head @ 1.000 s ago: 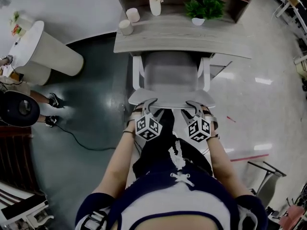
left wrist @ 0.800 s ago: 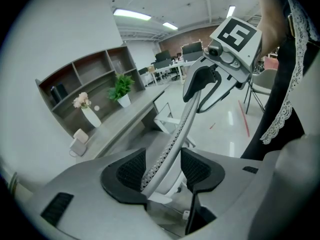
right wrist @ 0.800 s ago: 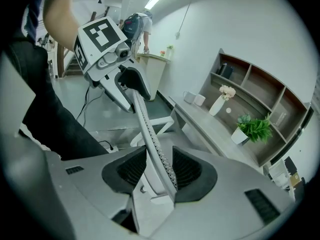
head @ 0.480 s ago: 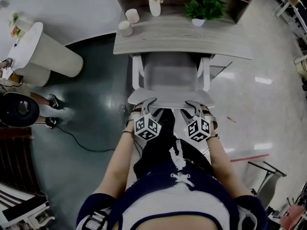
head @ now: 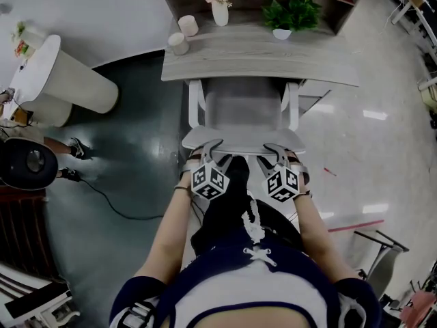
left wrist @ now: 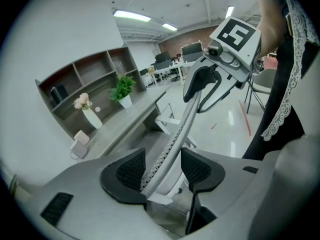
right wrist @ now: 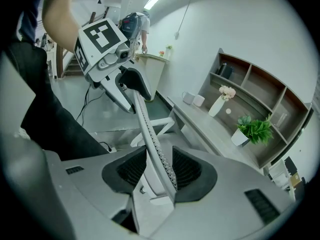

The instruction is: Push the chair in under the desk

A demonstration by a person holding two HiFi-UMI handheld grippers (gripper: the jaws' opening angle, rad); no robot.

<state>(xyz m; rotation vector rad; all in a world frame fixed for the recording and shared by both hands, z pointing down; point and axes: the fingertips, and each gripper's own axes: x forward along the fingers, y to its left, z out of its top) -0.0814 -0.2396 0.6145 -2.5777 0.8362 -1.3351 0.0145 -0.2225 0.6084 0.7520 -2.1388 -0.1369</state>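
A grey mesh-backed chair [head: 242, 108] stands at the wooden desk [head: 321, 63], its seat partly under the desktop. I stand behind it. My left gripper [head: 211, 148] grips the top rim of the chair back [head: 242, 141] left of centre, and my right gripper [head: 274, 150] grips it right of centre. In the left gripper view the rim [left wrist: 172, 139] runs between the two pads [left wrist: 131, 171], and the right gripper [left wrist: 210, 84] shows further along it. The right gripper view has the rim [right wrist: 152, 149] squeezed between its pads [right wrist: 186, 170].
On the desk stand a flower vase [head: 220, 5], a potted plant [head: 285, 16] and two small cylinders [head: 179, 41]. A shelf unit is behind it. A white round pedestal table [head: 65, 74] and a cable [head: 116, 203] lie on the floor at left; a person stands there.
The grippers and the chair have barely shifted. The person at far left has moved their feet a little.
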